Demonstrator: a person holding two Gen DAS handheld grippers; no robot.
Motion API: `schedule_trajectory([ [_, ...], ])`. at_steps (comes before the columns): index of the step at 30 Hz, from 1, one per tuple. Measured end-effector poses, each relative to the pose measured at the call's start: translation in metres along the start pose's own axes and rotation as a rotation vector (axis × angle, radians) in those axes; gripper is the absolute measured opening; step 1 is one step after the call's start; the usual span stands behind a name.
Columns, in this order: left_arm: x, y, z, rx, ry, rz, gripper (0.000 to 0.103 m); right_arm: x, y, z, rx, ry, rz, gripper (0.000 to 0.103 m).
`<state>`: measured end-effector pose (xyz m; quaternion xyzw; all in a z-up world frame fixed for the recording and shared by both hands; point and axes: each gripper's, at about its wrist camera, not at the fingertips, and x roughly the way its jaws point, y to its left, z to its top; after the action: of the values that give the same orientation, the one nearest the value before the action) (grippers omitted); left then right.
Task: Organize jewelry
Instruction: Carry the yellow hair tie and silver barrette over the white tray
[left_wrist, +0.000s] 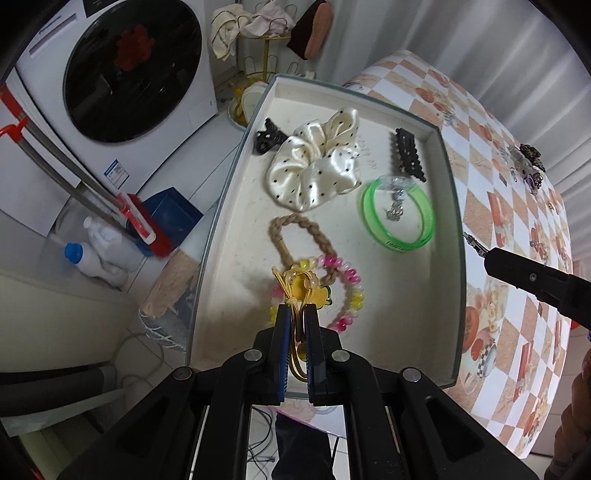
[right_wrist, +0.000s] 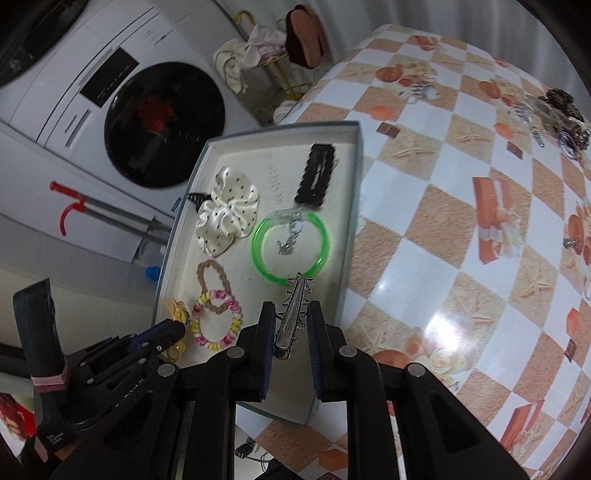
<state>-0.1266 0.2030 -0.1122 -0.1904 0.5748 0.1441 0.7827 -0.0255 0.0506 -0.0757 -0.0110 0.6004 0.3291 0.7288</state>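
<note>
A shallow white box (left_wrist: 448, 206) (right_wrist: 352, 206) lies on the checkered table. It holds a cream dotted scrunchie (left_wrist: 314, 162) (right_wrist: 227, 214), a green bangle (left_wrist: 397, 214) (right_wrist: 290, 243), a black snap clip (left_wrist: 408, 153) (right_wrist: 316, 173), a black claw clip (left_wrist: 267, 136), a braided tan tie (left_wrist: 299, 238) (right_wrist: 214, 280) and a pink-yellow coil tie (left_wrist: 349, 291) (right_wrist: 218, 321). My left gripper (left_wrist: 297, 312) (right_wrist: 177, 326) is shut on a yellow hair tie (left_wrist: 299, 284) over the box's near end. My right gripper (right_wrist: 291, 310) is shut on a silver hair clip (right_wrist: 293, 312) (left_wrist: 474, 245) above the box's right edge.
More loose jewelry and clips (left_wrist: 526, 164) (right_wrist: 554, 110) lie at the table's far right. A washing machine (left_wrist: 122, 77) (right_wrist: 147, 122), mop (left_wrist: 74, 177), bottles (left_wrist: 96, 247) and a blue bin (left_wrist: 168, 210) stand on the floor to the left.
</note>
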Motion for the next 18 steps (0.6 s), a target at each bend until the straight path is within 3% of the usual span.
schedule_trajectory([
  [18,0.026,0.006,-0.003,-0.007,0.038,0.063,0.012,0.032,0.012,0.003,-0.086,0.033,-0.029,0.019],
])
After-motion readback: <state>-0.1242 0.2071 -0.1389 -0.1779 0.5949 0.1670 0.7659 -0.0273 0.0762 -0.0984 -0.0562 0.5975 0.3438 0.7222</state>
